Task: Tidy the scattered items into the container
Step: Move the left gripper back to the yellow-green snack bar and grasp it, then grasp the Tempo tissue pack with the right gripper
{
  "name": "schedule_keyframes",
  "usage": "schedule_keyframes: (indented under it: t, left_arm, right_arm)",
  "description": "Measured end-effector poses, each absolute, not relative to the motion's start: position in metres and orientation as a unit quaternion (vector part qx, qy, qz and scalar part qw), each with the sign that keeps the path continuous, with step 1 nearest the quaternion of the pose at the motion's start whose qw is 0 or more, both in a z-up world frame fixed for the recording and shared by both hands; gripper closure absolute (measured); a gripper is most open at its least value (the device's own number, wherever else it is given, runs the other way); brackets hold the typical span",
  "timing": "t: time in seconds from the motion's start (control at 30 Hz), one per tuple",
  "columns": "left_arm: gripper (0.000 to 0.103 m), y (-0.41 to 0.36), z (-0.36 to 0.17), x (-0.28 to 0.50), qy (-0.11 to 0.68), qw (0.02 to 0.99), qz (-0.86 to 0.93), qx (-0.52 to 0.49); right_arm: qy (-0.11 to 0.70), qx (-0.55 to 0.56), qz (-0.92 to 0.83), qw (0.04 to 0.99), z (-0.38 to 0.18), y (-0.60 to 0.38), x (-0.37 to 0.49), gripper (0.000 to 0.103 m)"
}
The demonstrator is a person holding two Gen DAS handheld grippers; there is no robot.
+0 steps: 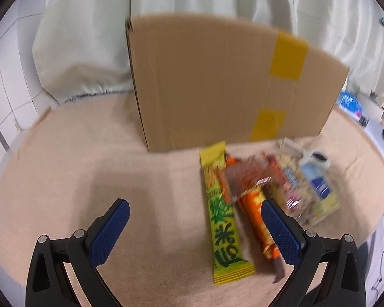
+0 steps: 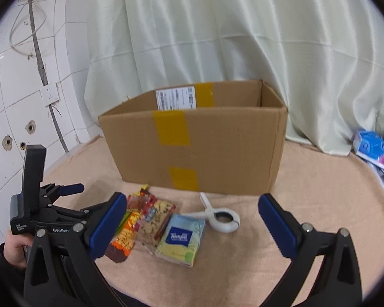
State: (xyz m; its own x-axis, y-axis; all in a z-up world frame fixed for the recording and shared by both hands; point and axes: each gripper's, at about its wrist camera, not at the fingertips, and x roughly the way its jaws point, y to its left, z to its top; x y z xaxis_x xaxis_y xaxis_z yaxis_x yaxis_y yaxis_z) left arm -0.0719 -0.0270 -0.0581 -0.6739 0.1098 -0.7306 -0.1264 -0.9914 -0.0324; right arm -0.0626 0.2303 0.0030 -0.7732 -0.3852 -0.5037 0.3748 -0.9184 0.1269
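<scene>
An open cardboard box (image 1: 225, 81) (image 2: 199, 148) with yellow tape stands at the back of the beige cloth. In front of it lies a blurred pile: a yellow-green snack bar (image 1: 221, 215), an orange wrapper (image 1: 256, 217) (image 2: 123, 238), a clear snack bag (image 2: 153, 217), a tissue pack (image 1: 317, 181) (image 2: 181, 240) and a white clamp (image 2: 221, 216). My left gripper (image 1: 194, 227) is open, low over the cloth, its right finger beside the orange wrapper. My right gripper (image 2: 192, 220) is open above the tissue pack and clamp, holding nothing. The left gripper's body (image 2: 38, 204) shows at the left in the right wrist view.
A pale green curtain (image 2: 217, 38) hangs behind the box. A white tiled wall (image 2: 18, 89) with a socket is at the left. A blue printed package (image 2: 371, 148) (image 1: 350, 102) lies at the far right edge. A hand (image 2: 15, 250) grips the left tool.
</scene>
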Motion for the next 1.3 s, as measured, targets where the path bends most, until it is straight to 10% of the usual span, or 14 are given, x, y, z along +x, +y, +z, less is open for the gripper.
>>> schedule_keyframes:
  t: [0.77,0.87,0.97,1.3]
  left_arm:
    - [0.001,-0.028,-0.088,-0.089,0.034,0.048,0.905,-0.421]
    - [0.022,-0.025,-0.086,-0.087,0.037,0.077,0.908,-0.41]
    - [0.076,-0.023,-0.083,-0.086,0.036,0.099,0.912,-0.396]
    - [0.081,-0.035,-0.076,-0.078,0.024,0.088,0.922,-0.375]
  right_arm:
    - [0.019,0.303,-0.928,0.217,-0.026,0.223,-0.066,0.0]
    - [0.022,0.306,-0.926,0.219,-0.028,0.221,-0.066,0.0]
    - [0.026,0.307,-0.925,0.224,-0.029,0.217,-0.066,0.0]
    - [0.046,0.325,-0.919,0.218,-0.052,0.208,-0.066,0.0]
